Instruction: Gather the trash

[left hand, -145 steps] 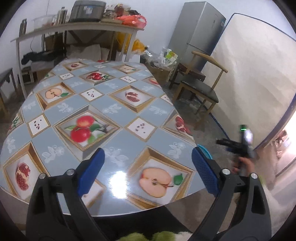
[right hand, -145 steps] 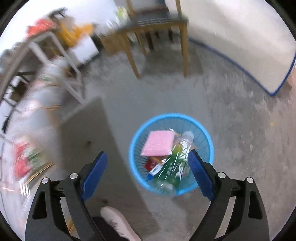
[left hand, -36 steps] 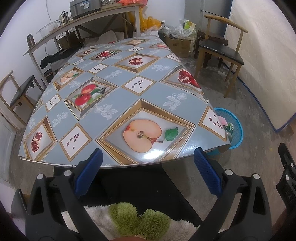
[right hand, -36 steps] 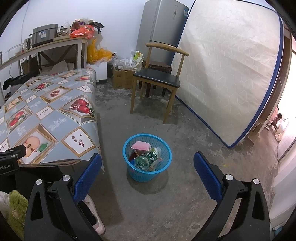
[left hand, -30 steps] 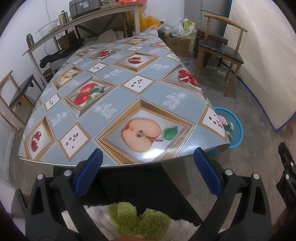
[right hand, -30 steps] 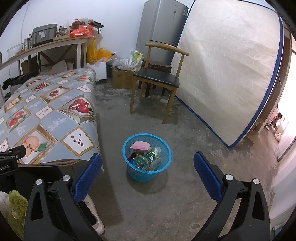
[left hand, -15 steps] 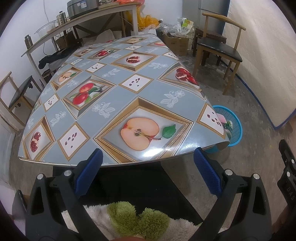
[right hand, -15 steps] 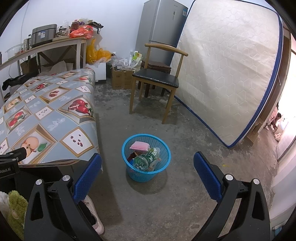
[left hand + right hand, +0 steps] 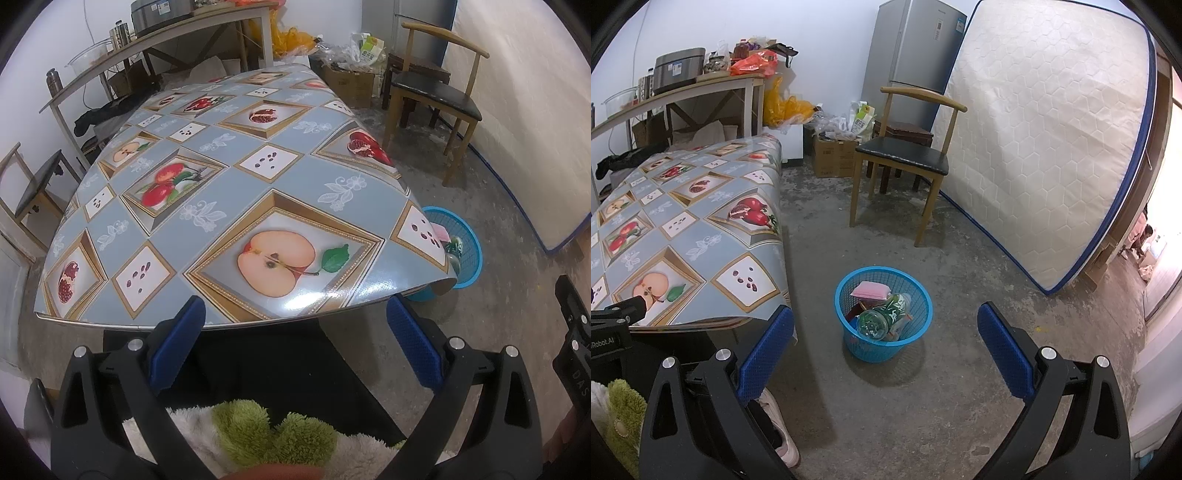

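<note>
Trash basket (image 9: 883, 314) beyond hand-held gripper (image 9: 886, 350)

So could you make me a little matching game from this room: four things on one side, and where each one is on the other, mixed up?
Things:
1. plastic bottle
2. blue basket
3. wooden chair
4. mattress

Places:
A. leaning upright against the wall
B. on the floor beside the table's corner
C. lying inside the basket, next to a pink sponge
D. standing in front of the grey fridge

Pairs: 1-C, 2-B, 3-D, 4-A
</note>
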`<state>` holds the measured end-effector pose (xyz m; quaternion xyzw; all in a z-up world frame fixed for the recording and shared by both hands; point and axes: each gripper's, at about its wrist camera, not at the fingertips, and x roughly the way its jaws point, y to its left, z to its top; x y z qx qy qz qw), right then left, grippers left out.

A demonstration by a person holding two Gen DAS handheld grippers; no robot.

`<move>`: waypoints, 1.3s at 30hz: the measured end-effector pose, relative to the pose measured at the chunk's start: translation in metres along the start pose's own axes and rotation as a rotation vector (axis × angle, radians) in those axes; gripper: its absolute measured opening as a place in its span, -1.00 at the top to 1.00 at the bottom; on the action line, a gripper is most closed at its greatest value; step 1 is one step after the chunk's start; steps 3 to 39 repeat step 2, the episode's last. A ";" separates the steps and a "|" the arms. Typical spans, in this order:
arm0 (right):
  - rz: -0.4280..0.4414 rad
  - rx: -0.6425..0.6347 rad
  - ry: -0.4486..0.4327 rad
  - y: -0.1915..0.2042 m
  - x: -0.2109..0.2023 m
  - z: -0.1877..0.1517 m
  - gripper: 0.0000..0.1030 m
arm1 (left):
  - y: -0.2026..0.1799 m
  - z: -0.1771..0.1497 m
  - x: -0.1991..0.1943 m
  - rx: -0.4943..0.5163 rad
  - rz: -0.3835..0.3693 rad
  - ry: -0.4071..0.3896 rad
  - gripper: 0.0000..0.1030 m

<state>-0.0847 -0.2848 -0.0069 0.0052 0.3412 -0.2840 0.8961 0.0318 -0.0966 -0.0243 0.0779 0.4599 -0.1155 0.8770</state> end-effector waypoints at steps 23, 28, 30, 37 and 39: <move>0.001 0.003 -0.001 -0.001 0.000 0.000 -0.88 | 0.000 0.000 0.000 0.001 0.000 0.003 -0.84; 0.001 0.003 -0.001 -0.001 0.000 0.000 -0.88 | 0.000 0.000 0.000 0.001 0.000 0.003 -0.84; 0.001 0.003 -0.001 -0.001 0.000 0.000 -0.88 | 0.000 0.000 0.000 0.001 0.000 0.003 -0.84; 0.001 0.003 -0.001 -0.001 0.000 0.000 -0.88 | 0.000 0.000 0.000 0.001 0.000 0.003 -0.84; 0.001 0.003 -0.001 -0.001 0.000 0.000 -0.88 | 0.000 0.000 0.000 0.001 0.000 0.003 -0.84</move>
